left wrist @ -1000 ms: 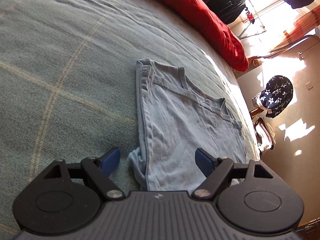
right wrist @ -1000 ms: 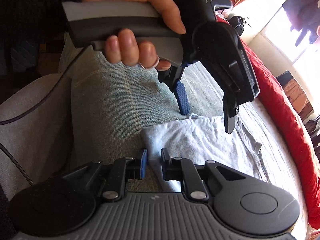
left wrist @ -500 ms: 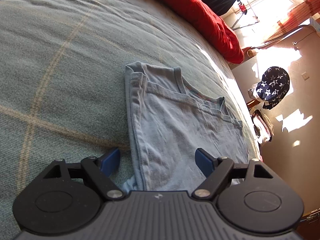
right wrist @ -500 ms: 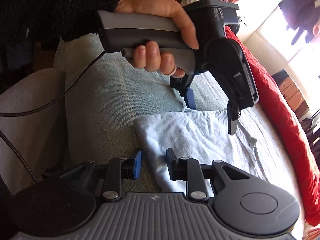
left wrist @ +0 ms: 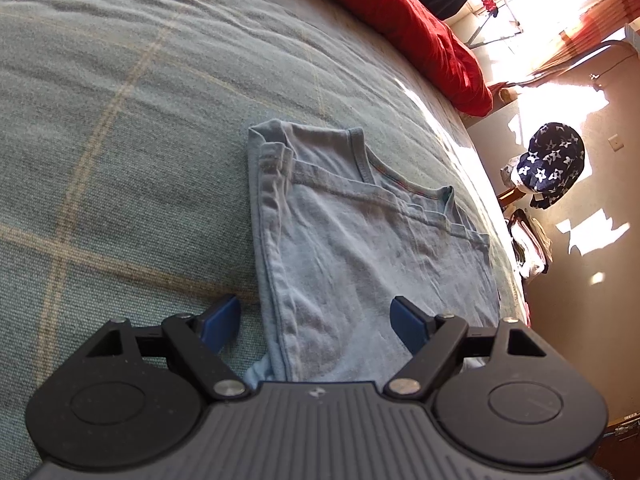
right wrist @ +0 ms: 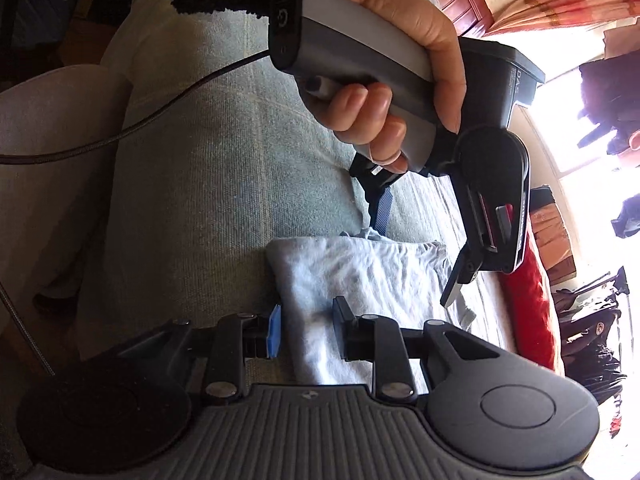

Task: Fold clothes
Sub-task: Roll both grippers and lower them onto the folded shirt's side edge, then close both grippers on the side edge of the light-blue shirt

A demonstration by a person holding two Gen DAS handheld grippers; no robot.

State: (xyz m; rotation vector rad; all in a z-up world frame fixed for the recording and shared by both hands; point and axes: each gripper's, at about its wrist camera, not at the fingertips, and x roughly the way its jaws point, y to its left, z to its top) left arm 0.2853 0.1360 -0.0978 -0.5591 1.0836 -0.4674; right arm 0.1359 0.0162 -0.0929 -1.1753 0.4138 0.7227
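The pale blue top (left wrist: pixel 360 248) lies folded lengthwise on the green checked bedspread (left wrist: pixel 120 128), its neckline end pointing toward the red duvet (left wrist: pixel 404 24) at the far edge of the bed. Over the top's near hem, the left tongs (left wrist: pixel 316 322) hang wide apart, one blue pad on the bedspread side of the top's long folded edge, the other over the cloth, neither pressing on it. From the other side, the right tongs (right wrist: pixel 306 330) have just been opening and now stand at a narrow gap with the top's corner between the pads; the blue pad sits just beside the cloth edge, not pinching. Above the top, a hand (right wrist: pixel 396 76) grips the left tool's grey handle.
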